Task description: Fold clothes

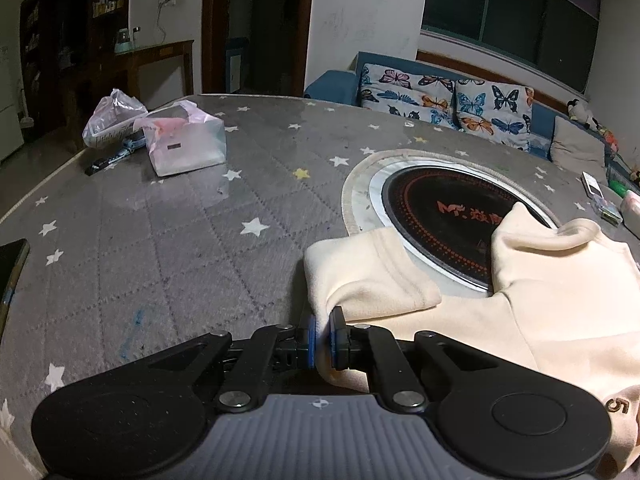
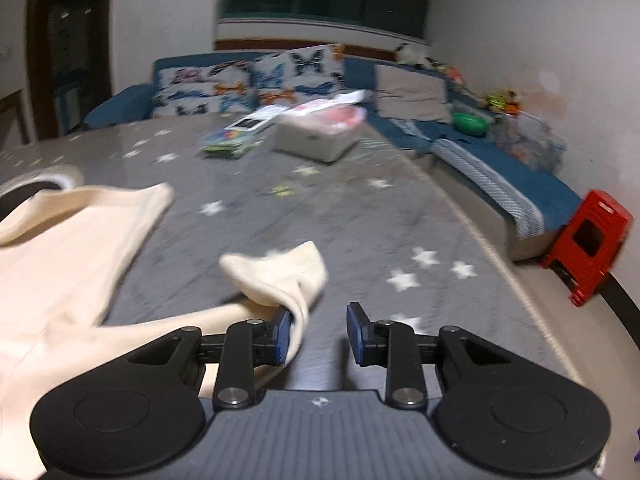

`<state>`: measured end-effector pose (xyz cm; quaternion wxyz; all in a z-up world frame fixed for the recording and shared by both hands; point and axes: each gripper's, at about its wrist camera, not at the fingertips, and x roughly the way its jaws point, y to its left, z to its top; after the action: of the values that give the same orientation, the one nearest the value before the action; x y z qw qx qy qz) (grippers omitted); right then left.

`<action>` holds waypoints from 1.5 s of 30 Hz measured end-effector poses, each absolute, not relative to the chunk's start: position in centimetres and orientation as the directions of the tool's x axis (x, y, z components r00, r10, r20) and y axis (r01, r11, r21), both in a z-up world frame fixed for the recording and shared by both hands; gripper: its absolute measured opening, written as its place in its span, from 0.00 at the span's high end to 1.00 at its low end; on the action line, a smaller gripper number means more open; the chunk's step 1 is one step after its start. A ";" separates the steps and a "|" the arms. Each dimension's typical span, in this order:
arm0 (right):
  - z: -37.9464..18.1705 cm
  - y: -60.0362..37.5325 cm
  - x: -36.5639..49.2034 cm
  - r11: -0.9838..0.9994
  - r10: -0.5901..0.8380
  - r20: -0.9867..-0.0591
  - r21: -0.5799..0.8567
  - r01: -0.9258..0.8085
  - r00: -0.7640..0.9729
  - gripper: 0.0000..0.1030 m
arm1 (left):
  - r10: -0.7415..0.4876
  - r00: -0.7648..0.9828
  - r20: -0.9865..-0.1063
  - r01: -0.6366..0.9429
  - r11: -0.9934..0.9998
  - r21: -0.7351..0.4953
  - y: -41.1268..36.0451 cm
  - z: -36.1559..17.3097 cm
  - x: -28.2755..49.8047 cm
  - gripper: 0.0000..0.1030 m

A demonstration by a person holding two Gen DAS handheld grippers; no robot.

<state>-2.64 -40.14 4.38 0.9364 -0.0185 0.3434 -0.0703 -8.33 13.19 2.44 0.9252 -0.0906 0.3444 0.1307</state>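
Cream sweatshirt [image 1: 552, 300] lies spread on the grey star-print table cover [image 1: 160, 248], its collar end partly over the round black induction hob [image 1: 452, 220] set into the table.

On the left, the left gripper [image 1: 323, 338] has its jaws nearly together, pinching the edge of the left sleeve cuff [image 1: 368, 276], which lies doubled beside the hob's rim. On the right, the right gripper [image 2: 318, 332] stands with its jaws apart; the right sleeve cuff [image 2: 280, 276] drapes against the inner face of the left finger [image 2: 282, 334] only, and the other finger is clear of the cloth, so nothing is clamped there.

My reading is that the sleeve-folding step is in hand: one sleeve is held, the other is loose. The next move seems to call for carrying the held left sleeve inward across the chest and laying it flat, while the right gripper either closes on its cuff again or backs away so as not to drag it.

Writing: the hob bears red characters beginning "M", the rest hidden by the collar. A brown "5" [image 1: 616, 406] shows on the garment near the frame's right edge. No other label is legible.
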 end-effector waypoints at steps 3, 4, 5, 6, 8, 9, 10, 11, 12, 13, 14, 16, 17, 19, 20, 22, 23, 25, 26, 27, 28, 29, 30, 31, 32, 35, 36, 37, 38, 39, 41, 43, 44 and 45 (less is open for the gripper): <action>4.5 -42.2 -2.8 0.984 -0.162 -0.644 -0.052 0.169 0.747 0.73 | 0.178 0.725 -0.666 -0.304 0.950 -0.078 13.2 2.4 -8.2 0.92; 4.4 -42.6 -3.0 0.983 -0.162 -0.649 -0.043 0.178 0.744 0.73 | 0.177 0.724 -0.667 -0.303 0.950 -0.077 13.1 2.4 -8.1 0.92; 4.3 -43.1 -3.1 0.983 -0.159 -0.653 -0.032 0.183 0.740 0.74 | 0.176 0.723 -0.668 -0.302 0.950 -0.076 13.1 2.4 -8.1 0.92; 4.1 -43.4 -3.3 0.983 -0.150 -0.658 -0.021 0.182 0.737 0.75 | 0.177 0.723 -0.668 -0.300 0.951 -0.073 13.1 2.4 -8.0 0.92; 3.8 -43.6 -3.6 0.985 -0.138 -0.667 -0.011 0.175 0.732 0.75 | 0.179 0.722 -0.669 -0.299 0.952 -0.068 13.0 2.3 -8.0 0.92; 3.7 -43.6 -3.7 0.985 -0.135 -0.671 -0.010 0.172 0.729 0.75 | 0.180 0.721 -0.669 -0.299 0.952 -0.066 13.0 2.3 -7.9 0.92; 3.5 -43.5 -3.6 0.985 -0.131 -0.673 -0.006 0.171 0.728 0.79 | 0.180 0.721 -0.669 -0.300 0.952 -0.066 13.0 2.3 -7.9 0.92; 3.4 -43.6 -3.6 0.985 -0.128 -0.674 -0.003 0.171 0.728 0.79 | 0.181 0.720 -0.670 -0.300 0.952 -0.066 13.1 2.3 -7.9 0.92; 3.4 -43.5 -3.5 0.985 -0.131 -0.672 -0.004 0.173 0.729 0.79 | 0.184 0.719 -0.671 -0.304 0.951 -0.064 13.2 2.3 -7.9 0.92; 3.4 -43.5 -3.5 0.985 -0.133 -0.670 -0.005 0.174 0.730 0.80 | 0.186 0.718 -0.671 -0.306 0.950 -0.065 13.2 2.3 -8.0 0.92; 3.4 -43.5 -3.4 0.984 -0.138 -0.670 -0.010 0.177 0.730 0.80 | 0.186 0.717 -0.671 -0.309 0.949 -0.066 13.3 2.3 -8.1 0.92; 3.4 -43.5 -3.0 0.982 -0.156 -0.671 -0.028 0.186 0.725 0.80 | 0.189 0.713 -0.675 -0.313 0.947 -0.065 13.3 2.3 -8.3 0.92; 3.5 -43.5 -2.9 0.982 -0.163 -0.672 -0.036 0.188 0.722 0.80 | 0.190 0.712 -0.676 -0.310 0.949 -0.061 13.3 2.3 -8.4 0.91; 3.6 -43.6 -2.7 0.982 -0.168 -0.676 -0.048 0.185 0.717 0.80 | 0.182 0.713 -0.677 -0.300 0.952 -0.059 13.1 2.4 -8.5 0.89; 3.6 -43.7 -2.7 0.982 -0.168 -0.678 -0.054 0.179 0.716 0.80 | 0.179 0.713 -0.678 -0.295 0.954 -0.058 13.1 2.5 -8.6 0.88; 4.1 -43.5 -3.0 0.985 -0.157 -0.673 -0.060 0.159 0.723 0.80 | 0.168 0.723 -0.670 -0.276 0.960 -0.057 12.8 3.0 -9.0 0.86; 4.4 -43.4 -3.2 0.987 -0.151 -0.669 -0.061 0.148 0.728 0.80 | 0.163 0.729 -0.665 -0.265 0.963 -0.054 12.6 3.3 -9.1 0.86; 5.0 -43.1 -3.6 0.990 -0.135 -0.661 -0.064 0.124 0.739 0.80 | 0.147 0.741 -0.655 -0.237 0.970 -0.051 12.1 3.9 -9.5 0.79; 5.5 -42.7 -3.9 0.992 -0.122 -0.655 -0.066 0.103 0.746 0.80 | 0.132 0.748 -0.650 -0.219 0.974 -0.054 11.8 4.2 -9.7 0.77; 6.0 -42.3 -4.1 0.994 -0.105 -0.650 -0.067 0.081 0.753 0.80 | 0.117 0.755 -0.645 -0.201 0.978 -0.058 11.4 4.5 -9.8 0.71; 6.4 -42.0 -4.3 0.996 -0.089 -0.648 -0.066 0.061 0.756 0.80 | 0.100 0.762 -0.640 -0.181 0.982 -0.062 11.0 4.8 -10.0 0.68; 6.8 -41.6 -4.5 0.997 -0.072 -0.645 -0.066 0.038 0.761 0.80 | 0.082 0.768 -0.635 -0.160 0.985 -0.067 10.6 5.1 -10.1 0.67; 7.3 -41.0 -4.6 0.997 -0.054 -0.640 -0.071 0.011 0.766 0.80 | 0.059 0.772 -0.632 -0.134 0.988 -0.072 10.1 5.4 -10.1 0.67; 7.7 -40.5 -4.8 0.997 -0.037 -0.636 -0.076 -0.015 0.771 0.80 | 0.036 0.776 -0.629 -0.108 0.991 -0.076 9.6 5.6 -10.0 0.67; 8.0 -40.0 -4.8 0.996 -0.023 -0.632 -0.080 -0.035 0.775 0.80 | 0.019 0.779 -0.627 -0.086 0.993 -0.077 9.1 5.8 -9.9 0.67; 8.8 -38.7 -4.4 0.994 0.026 -0.625 -0.066 -0.086 0.780 0.80 | -0.014 0.791 -0.612 -0.041 0.996 -0.076 7.6 6.4 -8.4 0.67; 8.9 -38.3 -4.1 0.993 0.038 -0.626 -0.062 -0.098 0.779 0.80 | -0.024 0.794 -0.608 -0.031 0.996 -0.079 7.2 6.6 -7.6 0.67; 9.0 -37.9 -3.7 0.992 0.051 -0.627 -0.058 -0.112 0.777 0.80 | -0.030 0.795 -0.606 -0.022 0.997 -0.078 6.8 6.7 -6.8 0.68; 9.1 -37.5 -3.3 0.991 0.064 -0.629 -0.054 -0.126 0.775 0.80 | -0.038 0.795 -0.605 -0.011 0.997 -0.078 6.5 6.9 -5.9 0.68; 9.1 -37.1 -2.9 0.989 0.077 -0.631 -0.050 -0.139 0.772 0.80 | -0.045 0.795 -0.605 -0.002 0.997 -0.077 6.1 6.9 -4.6 0.69; 9.1 -36.2 -1.8 0.985 0.102 -0.635 -0.043 -0.167 0.765 0.80 | -0.057 0.791 -0.609 0.013 0.997 -0.076 5.5 7.0 -2.3 0.69; 9.0 -35.3 -0.7 0.981 0.119 -0.642 -0.042 -0.189 0.757 0.80 | -0.072 0.780 -0.621 0.032 0.997 -0.075 4.7 6.8 0.2 0.69; 8.9 -34.9 -0.1 0.979 0.128 -0.647 -0.039 -0.200 0.752 0.80 | -0.082 0.774 -0.628 0.047 0.996 -0.073 4.2 6.6 1.6 0.69; 8.8 -34.5 0.5 0.977 0.137 -0.652 -0.036 -0.211 0.746 0.80 | -0.086 0.768 -0.635 0.058 0.996 -0.065 3.6 6.4 2.8 0.69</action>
<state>0.53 -34.54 8.81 0.9328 -0.0537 0.3441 0.0930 2.76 3.63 6.36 0.9400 -0.0208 0.3384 -0.0383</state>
